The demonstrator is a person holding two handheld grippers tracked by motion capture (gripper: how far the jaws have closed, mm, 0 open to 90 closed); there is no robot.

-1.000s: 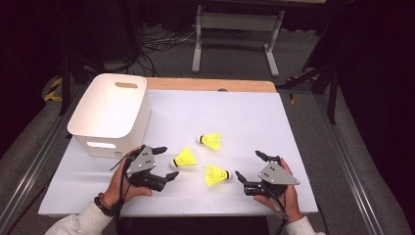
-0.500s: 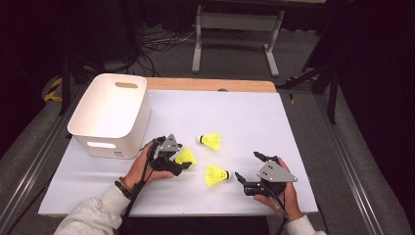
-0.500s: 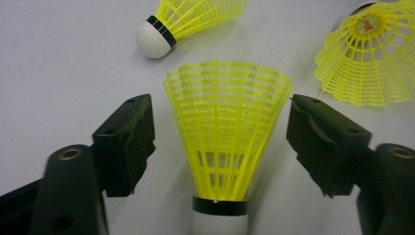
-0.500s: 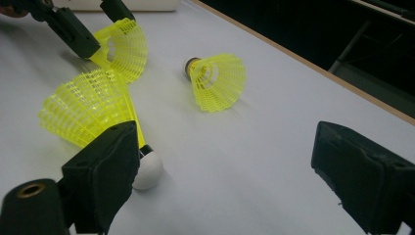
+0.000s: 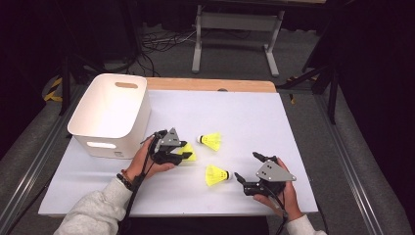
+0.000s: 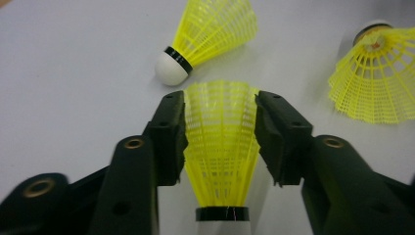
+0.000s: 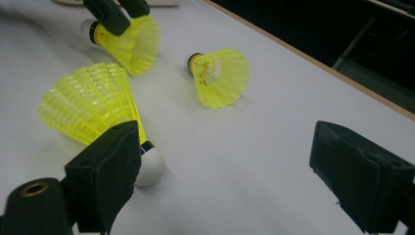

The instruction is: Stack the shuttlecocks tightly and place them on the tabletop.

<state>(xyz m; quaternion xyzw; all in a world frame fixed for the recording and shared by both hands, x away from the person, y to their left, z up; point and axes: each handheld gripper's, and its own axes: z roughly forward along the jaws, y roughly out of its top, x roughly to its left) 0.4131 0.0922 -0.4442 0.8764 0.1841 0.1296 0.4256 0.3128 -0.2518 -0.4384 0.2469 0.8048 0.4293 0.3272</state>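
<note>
Three yellow shuttlecocks lie on the white table [image 5: 244, 112]. My left gripper [image 5: 185, 152] [image 6: 221, 98] is shut on the skirt of the left shuttlecock [image 5: 189, 152] [image 6: 221, 147], one jaw pressing each side, its white cork toward the camera. A second shuttlecock [image 5: 210, 141] [image 6: 210, 29] [image 7: 220, 78] lies just beyond, untouched. My right gripper [image 5: 246, 165] [image 7: 227, 142] stands open at the front right. The third shuttlecock [image 5: 216, 175] [image 7: 93, 105] [image 6: 377, 73] rests just outside its left jaw, cork toward the gripper.
A white plastic basket [image 5: 110, 105] with a slot handle stands at the table's left, close behind my left hand. A wooden edge [image 5: 210, 84] runs along the table's far side. A metal stand [image 5: 235, 24] is on the floor beyond.
My left gripper moved forward and right from the front-left to the left shuttlecock and closed on its skirt. The right gripper has hardly moved.
</note>
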